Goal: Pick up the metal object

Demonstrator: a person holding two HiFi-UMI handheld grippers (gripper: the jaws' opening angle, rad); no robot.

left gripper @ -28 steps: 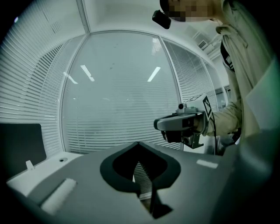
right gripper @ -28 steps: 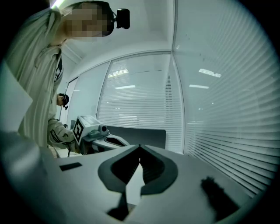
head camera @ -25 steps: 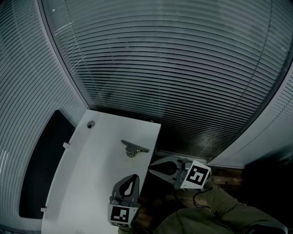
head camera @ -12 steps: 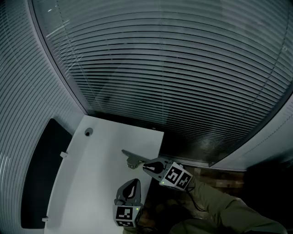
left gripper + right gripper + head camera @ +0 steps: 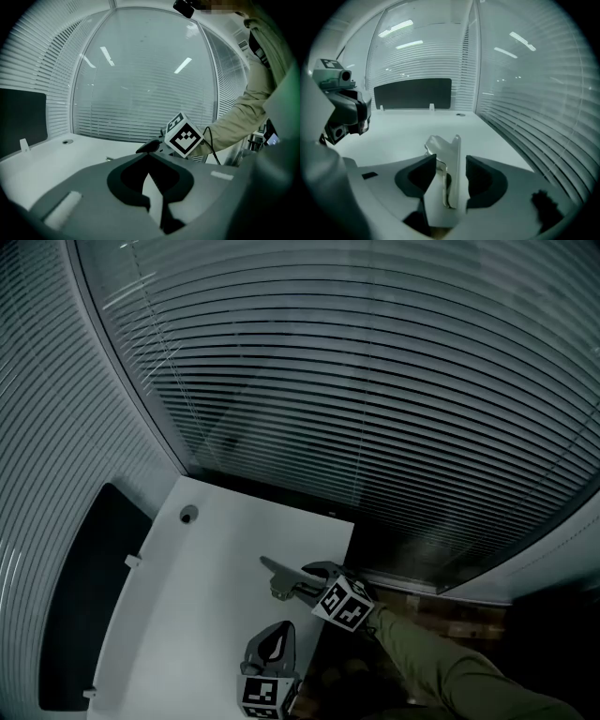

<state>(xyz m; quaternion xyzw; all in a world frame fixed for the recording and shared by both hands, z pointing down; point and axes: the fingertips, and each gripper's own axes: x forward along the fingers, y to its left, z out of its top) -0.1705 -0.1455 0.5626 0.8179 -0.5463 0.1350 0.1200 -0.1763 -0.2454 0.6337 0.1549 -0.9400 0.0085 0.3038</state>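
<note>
The right gripper point(image 5: 306, 579) reaches in from the table's right edge, jaws apart and set either side of the metal object point(image 5: 279, 579), which lies on the white table point(image 5: 202, 615) near that edge. In the right gripper view the object point(image 5: 446, 164) stands between the two jaws of the right gripper point(image 5: 451, 158). Its flat strip runs lengthwise away from the camera, along the gripper's own line and closer to the right-hand jaw, with a narrow gap visible there, so nothing is gripped yet. In the head view the object's long axis runs from its pointed end at upper left toward this gripper, so the piece lies end-on to the jaws. The coming squeeze would likely take it across its thin side. The left gripper point(image 5: 272, 643) waits at the table's near edge, its jaws together and empty (its own view shows the tips of the left gripper point(image 5: 149, 153) meeting, with the other gripper's marker cube beyond them). It is well apart from the object, so the right hand is clearly the nearer one. A second ago the right gripper hung off the table's edge, clear of the object. Half a second ago its jaw tips had only come up beside the object's near end, and now they straddle it. The object and the left gripper have kept their places.
</note>
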